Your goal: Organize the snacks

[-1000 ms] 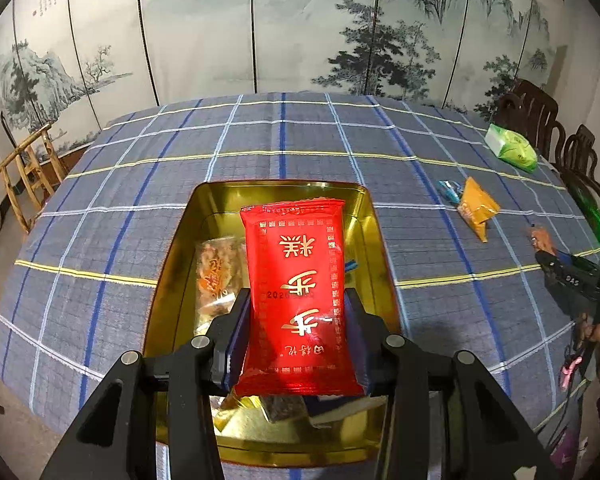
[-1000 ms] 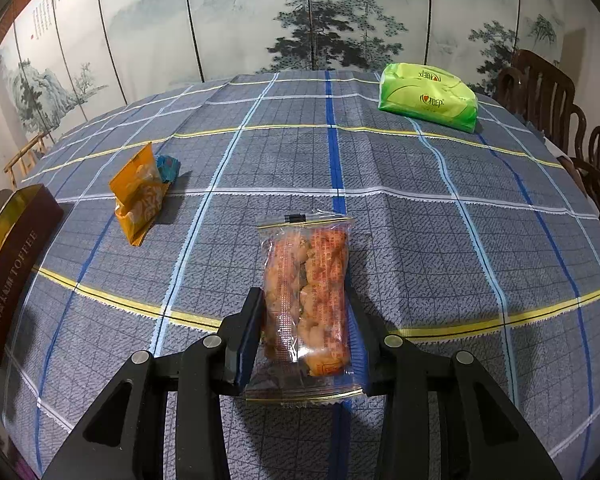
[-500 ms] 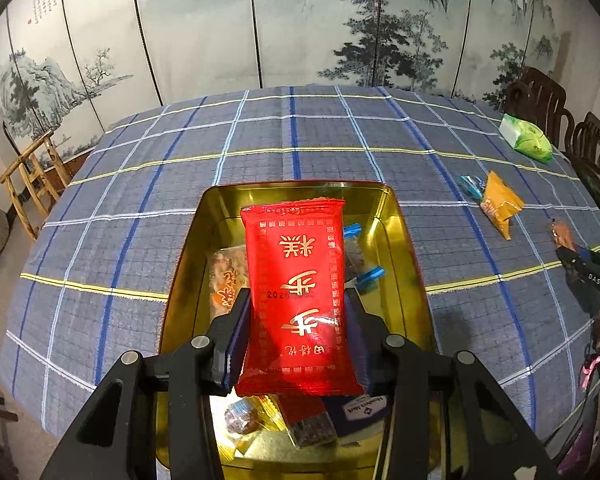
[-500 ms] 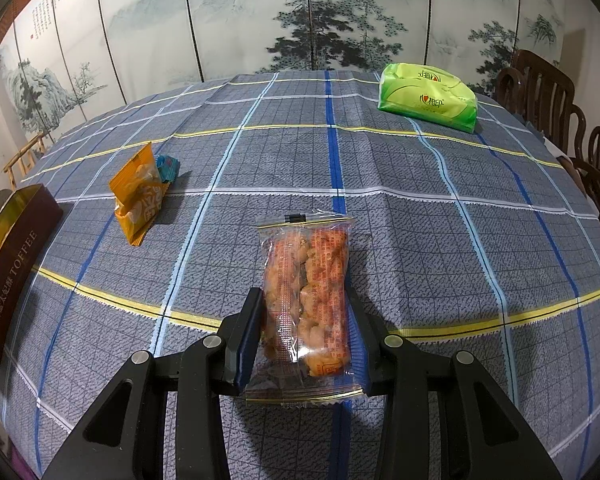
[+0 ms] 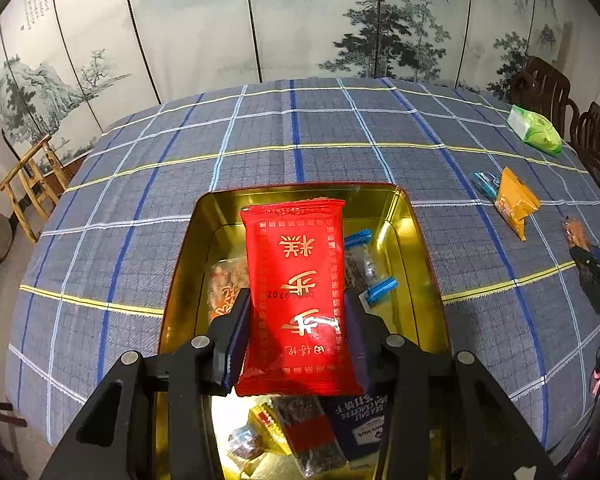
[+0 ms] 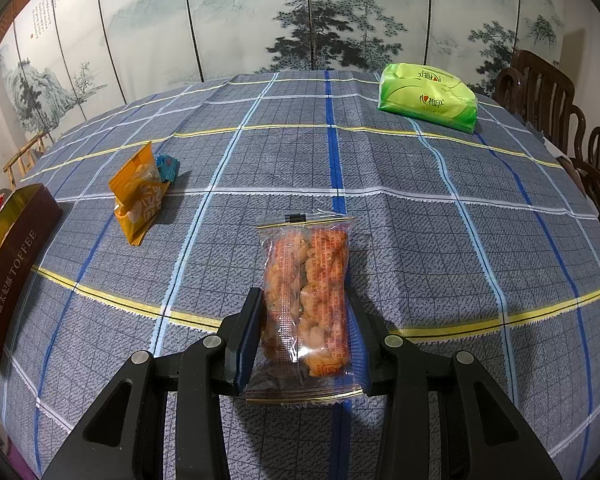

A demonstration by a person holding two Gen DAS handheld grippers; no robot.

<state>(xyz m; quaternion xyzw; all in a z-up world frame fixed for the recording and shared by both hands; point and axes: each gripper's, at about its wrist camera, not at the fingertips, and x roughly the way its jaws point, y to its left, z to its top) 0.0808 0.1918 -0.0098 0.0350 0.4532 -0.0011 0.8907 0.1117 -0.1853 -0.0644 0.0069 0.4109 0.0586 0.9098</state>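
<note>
A desk (image 5: 260, 152) covered with a blue-grey checked cloth fills both views, with a painted folding screen (image 6: 260, 20) behind it and dark wooden chairs (image 6: 548, 92) at its far right side. On the cloth sits an open gold tin (image 5: 420, 248), its outer wall brown with the word TOFFEE in the right wrist view; several wrapped snacks lie on its floor, among them an orange-printed packet (image 5: 224, 284) and pieces with blue ends (image 5: 380, 290). A green tissue pack (image 6: 428, 98) lies near the far right edge of the desk. The left hand-held gripper (image 5: 296, 320) is clamped on a red snack packet (image 5: 296, 300) with gold characters, held over the inside of the tin, clear of the snacks below. The right hand-held gripper (image 6: 304, 328) is clamped on a clear packet of orange snacks (image 6: 306, 300), held above the cloth, well to the right of the tin. A yellow snack bag (image 6: 136, 196) stands tilted on the cloth between tin and tissue pack, a small blue wrapped piece (image 6: 168, 166) touching its far side.
</note>
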